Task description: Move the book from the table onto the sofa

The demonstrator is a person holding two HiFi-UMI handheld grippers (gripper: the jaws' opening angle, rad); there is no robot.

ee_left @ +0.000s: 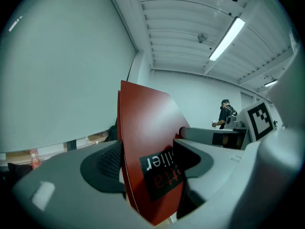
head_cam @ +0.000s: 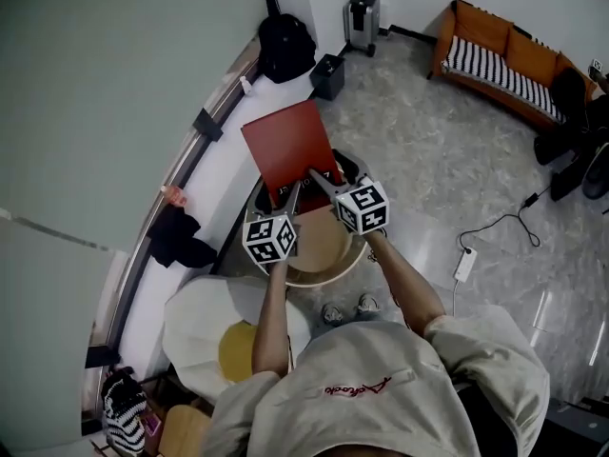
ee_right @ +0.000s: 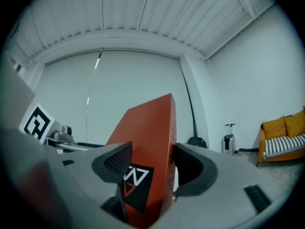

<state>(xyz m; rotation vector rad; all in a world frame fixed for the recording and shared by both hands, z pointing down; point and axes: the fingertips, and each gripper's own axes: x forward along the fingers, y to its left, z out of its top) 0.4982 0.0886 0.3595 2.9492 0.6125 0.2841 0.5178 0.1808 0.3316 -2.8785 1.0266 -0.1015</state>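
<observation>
A red book is held up in the air above a small round table. Both grippers grip its near edge. My left gripper is shut on the book, its pads pressing both covers. My right gripper is shut on the same book, near a black label. The orange sofa with a striped seat stands at the far right of the room, well away from the book; it also shows in the right gripper view, the sofa at the right edge.
A long white ledge runs along the wall on the left. A black backpack, a small black box and a scooter stand ahead. A cable with a power strip lies on the floor to the right. A person stands far off.
</observation>
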